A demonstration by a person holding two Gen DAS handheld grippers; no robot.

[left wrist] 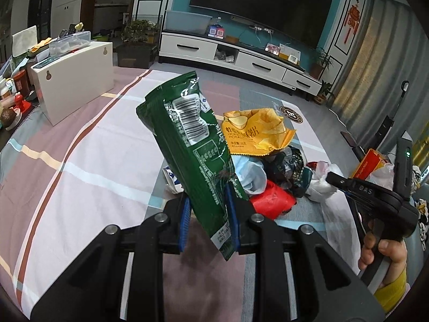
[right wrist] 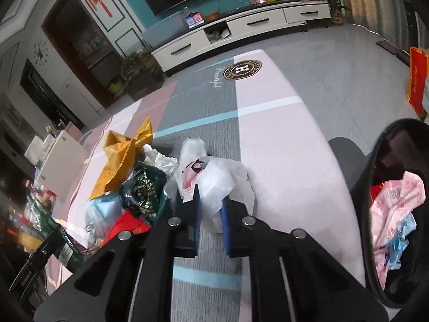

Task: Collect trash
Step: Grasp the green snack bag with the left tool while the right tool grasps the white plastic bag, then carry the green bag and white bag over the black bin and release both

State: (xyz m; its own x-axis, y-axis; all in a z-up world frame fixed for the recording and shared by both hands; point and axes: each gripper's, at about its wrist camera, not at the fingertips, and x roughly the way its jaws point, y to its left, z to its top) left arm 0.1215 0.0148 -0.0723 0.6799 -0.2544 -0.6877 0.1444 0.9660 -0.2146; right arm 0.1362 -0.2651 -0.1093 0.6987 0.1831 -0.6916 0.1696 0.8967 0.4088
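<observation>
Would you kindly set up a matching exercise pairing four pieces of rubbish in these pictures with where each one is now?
Things:
1. green wrapper
2. white plastic bag
3. yellow chip bag
4. pink wrapper

Places:
A. inside the black bin
B. on top of the rubbish pile
C. clamped in the left hand-held gripper
D. between the pads of the right hand-held gripper

Pairs: 1-C, 2-D, 3-B, 4-A

left gripper clamped tight, angled downward, right gripper pinched nearly closed, hand gripping its handle
</observation>
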